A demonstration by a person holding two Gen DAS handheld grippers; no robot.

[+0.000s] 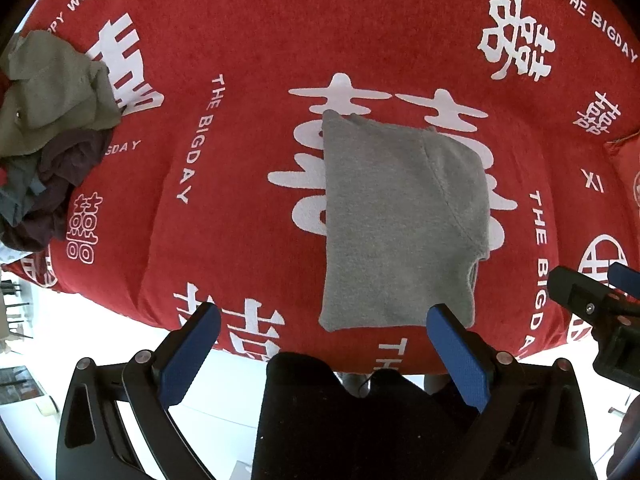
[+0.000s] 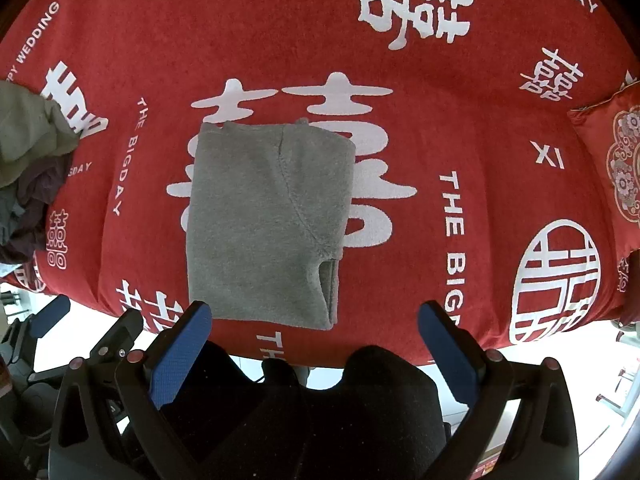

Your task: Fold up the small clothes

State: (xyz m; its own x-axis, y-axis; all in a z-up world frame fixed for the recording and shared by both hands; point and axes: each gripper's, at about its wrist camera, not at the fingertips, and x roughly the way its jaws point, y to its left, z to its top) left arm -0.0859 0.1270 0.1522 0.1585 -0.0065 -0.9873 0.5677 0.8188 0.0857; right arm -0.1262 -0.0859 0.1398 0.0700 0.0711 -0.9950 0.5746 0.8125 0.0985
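Observation:
A grey knit garment lies folded into a compact rectangle on the red cloth, a curved seam across it. It also shows in the right wrist view. My left gripper is open and empty, held above the near edge of the cloth, just short of the garment's near hem. My right gripper is open and empty, also at the near edge, its left fingertip near the garment's near left corner. The right gripper also shows at the right edge of the left wrist view.
The red cloth with white characters and lettering covers the table. A pile of unfolded clothes, olive, dark purple and grey-blue, sits at the far left, also in the right wrist view. A red embroidered cushion lies at the right edge. A person's dark-clothed legs are below.

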